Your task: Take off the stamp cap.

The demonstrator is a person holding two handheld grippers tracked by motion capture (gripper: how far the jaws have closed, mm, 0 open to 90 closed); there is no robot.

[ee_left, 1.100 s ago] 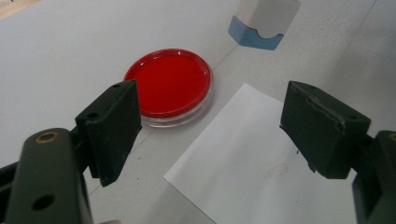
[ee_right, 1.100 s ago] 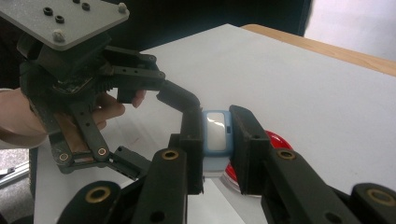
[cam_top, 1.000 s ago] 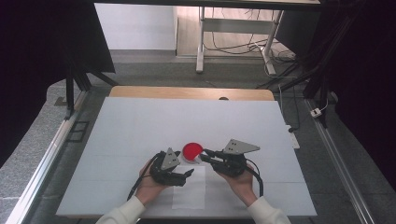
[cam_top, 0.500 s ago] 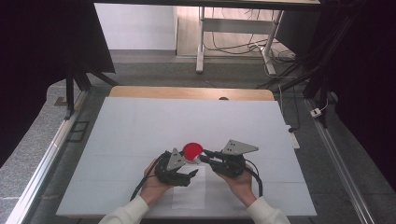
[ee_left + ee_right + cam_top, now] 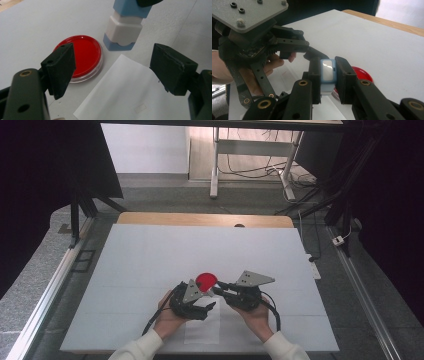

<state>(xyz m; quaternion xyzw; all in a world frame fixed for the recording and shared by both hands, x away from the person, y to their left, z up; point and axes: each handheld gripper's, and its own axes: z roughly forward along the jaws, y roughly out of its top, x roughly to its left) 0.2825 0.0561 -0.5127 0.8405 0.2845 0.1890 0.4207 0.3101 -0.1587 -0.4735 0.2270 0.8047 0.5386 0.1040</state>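
The stamp's (image 5: 124, 30) top is cut off by the frame edge.

Stamp (image 5: 124, 27): smooth plastic, pale blue and white, slight sheen. Dish (image 5: 83, 55): clear glossy plastic rim, shiny red fill. Sheet (image 5: 130, 92): matt white paper, flat, at 5 o'clock from the dish. Table (image 5: 150, 255): matt white surface, smooth. Left gripper (image 5: 112, 72) jaw pads: matt black, slightly rough. Plate (image 5: 244, 12) atop it: dull grey metal.
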